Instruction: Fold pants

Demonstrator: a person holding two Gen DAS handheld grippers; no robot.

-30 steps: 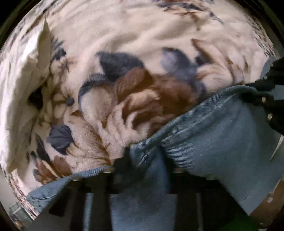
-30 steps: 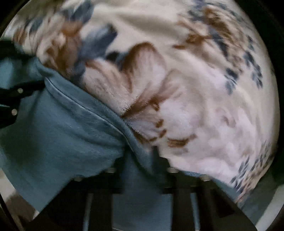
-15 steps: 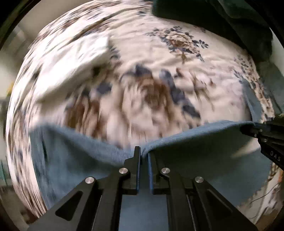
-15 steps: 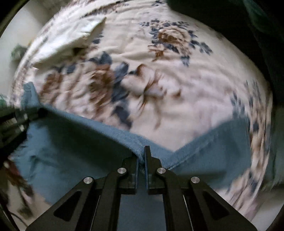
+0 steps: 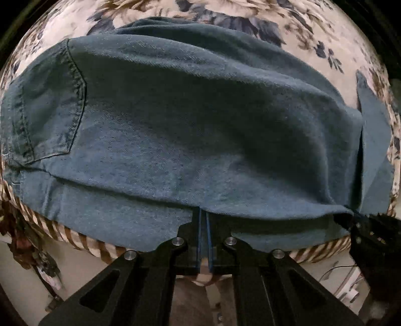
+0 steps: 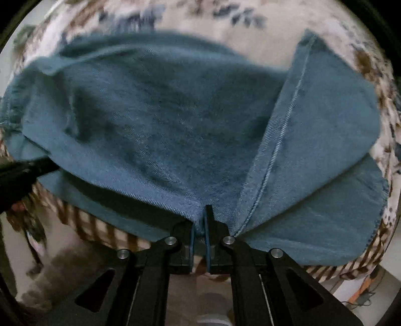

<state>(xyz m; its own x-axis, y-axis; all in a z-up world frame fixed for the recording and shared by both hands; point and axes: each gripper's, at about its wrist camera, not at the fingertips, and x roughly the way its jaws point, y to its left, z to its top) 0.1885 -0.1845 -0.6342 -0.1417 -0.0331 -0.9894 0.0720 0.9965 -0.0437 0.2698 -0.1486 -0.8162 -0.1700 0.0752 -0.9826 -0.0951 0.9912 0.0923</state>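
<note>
The blue pants (image 5: 190, 120) lie folded over on the flowered blanket (image 5: 313, 42) at the bed's near edge. The left gripper (image 5: 203, 213) and the right gripper (image 6: 204, 213) each pinch the near edge of the top layer, jaws nearly together.

- The pants (image 5: 190, 120) cover most of the floral blanket (image 5: 313, 32).
- The far blanket (image 6: 200, 17) is blurred in the right wrist view.
- The right hand-held gripper (image 5: 351, 222) is cut off by the picture's edge.
</note>
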